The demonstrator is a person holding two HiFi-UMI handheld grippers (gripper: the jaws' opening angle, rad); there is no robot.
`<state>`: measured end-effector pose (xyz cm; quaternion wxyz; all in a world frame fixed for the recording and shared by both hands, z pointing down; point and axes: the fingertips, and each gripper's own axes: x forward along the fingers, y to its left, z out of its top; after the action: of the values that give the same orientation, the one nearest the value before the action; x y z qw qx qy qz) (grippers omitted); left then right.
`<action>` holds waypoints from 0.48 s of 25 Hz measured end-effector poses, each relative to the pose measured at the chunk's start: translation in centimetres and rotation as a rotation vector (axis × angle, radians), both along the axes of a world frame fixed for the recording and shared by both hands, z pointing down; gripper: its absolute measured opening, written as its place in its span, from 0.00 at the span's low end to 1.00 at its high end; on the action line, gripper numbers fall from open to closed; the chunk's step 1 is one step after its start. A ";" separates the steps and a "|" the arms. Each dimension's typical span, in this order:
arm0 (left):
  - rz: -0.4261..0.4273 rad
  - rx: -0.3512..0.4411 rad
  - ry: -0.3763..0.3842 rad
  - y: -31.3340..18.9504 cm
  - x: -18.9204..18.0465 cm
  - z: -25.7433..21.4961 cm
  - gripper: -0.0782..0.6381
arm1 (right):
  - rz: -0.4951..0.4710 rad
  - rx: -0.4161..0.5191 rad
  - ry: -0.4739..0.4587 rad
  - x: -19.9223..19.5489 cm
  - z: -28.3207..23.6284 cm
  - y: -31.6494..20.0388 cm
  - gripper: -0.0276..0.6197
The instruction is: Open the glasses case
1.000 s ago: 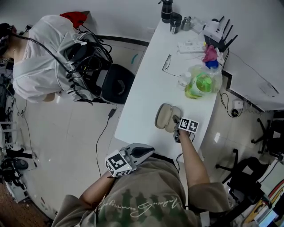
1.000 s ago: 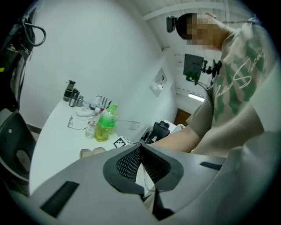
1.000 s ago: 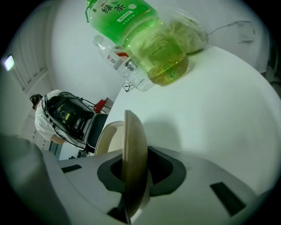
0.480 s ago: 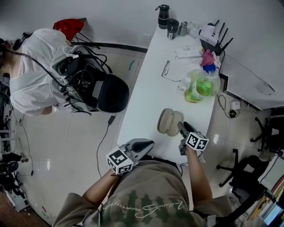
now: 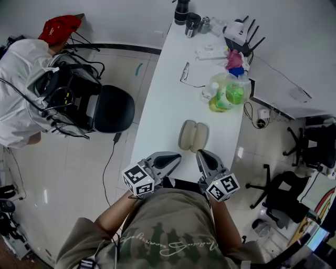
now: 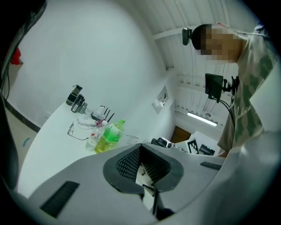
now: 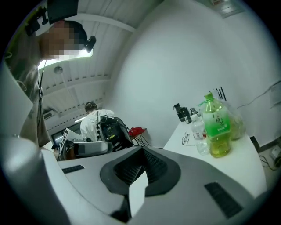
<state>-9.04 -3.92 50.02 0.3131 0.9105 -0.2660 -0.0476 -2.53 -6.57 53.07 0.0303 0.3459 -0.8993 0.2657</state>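
Observation:
The beige glasses case (image 5: 193, 136) lies open on the white table (image 5: 163, 105), both halves flat side by side. In the head view my right gripper (image 5: 201, 154) is raised just short of the case near the table's front edge; its jaws have just closed with nothing between them. My left gripper (image 5: 177, 156) hangs beside it, shut and empty, also clear of the case. Each gripper view shows its own jaws closed, the left gripper (image 6: 142, 165) and the right gripper (image 7: 139, 169), and neither shows the case.
A pair of glasses (image 5: 184, 72) lies farther up the table, next to a green bottle (image 5: 229, 94) in a plastic bag. A power strip (image 5: 212, 52), a router (image 5: 239, 32) and flasks (image 5: 181, 10) crowd the far end. A black chair (image 5: 107, 109) and a person in white (image 5: 21, 94) are left of the table.
The right gripper has come off the case's right edge, risen and drawn back toward the body. The left gripper has drifted slightly toward the table. The case stays open.

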 end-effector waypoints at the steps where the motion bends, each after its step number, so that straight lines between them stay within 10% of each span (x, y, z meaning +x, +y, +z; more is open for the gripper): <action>1: 0.009 -0.009 0.011 0.2 0.4 0.2 0.12 | -0.005 0.016 0.005 -0.1 -0.5 0.4 0.06; 12: -0.042 0.055 -0.097 6.7 -1.1 -0.3 0.12 | -0.080 0.106 0.024 -1.0 -1.2 5.7 0.06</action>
<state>-10.11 2.78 49.72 0.2736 0.9141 -0.2987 -0.0173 -3.53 -0.92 51.88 0.0332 0.3140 -0.9248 0.2123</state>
